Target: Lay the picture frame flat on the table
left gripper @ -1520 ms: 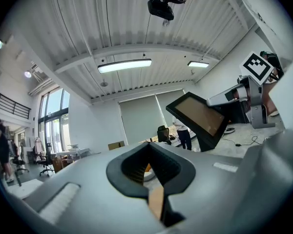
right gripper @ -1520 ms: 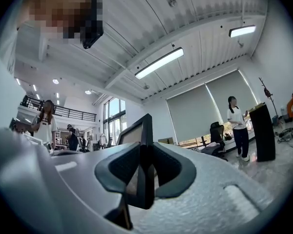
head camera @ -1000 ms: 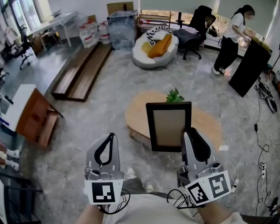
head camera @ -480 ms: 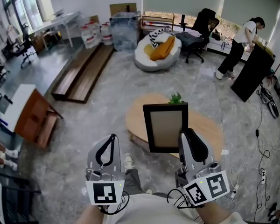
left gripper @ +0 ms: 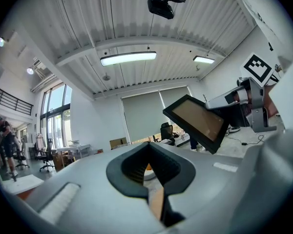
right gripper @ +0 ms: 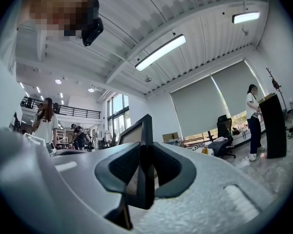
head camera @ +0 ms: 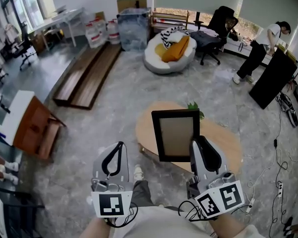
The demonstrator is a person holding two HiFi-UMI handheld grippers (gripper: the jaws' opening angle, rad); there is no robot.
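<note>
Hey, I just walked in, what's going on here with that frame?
A person is working two handheld grippers. The right gripper is clamped on the right edge of a black picture frame, holding it upright in the air, with the oval wooden table beyond it. The left gripper is off to the frame's left, jaws together and empty. The frame is not yet laid flat on the table.

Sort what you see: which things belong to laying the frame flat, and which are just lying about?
Job: picture frame, right gripper holding it, wooden table.
Lying about: beanbag, office chair, planks, plant.
</note>
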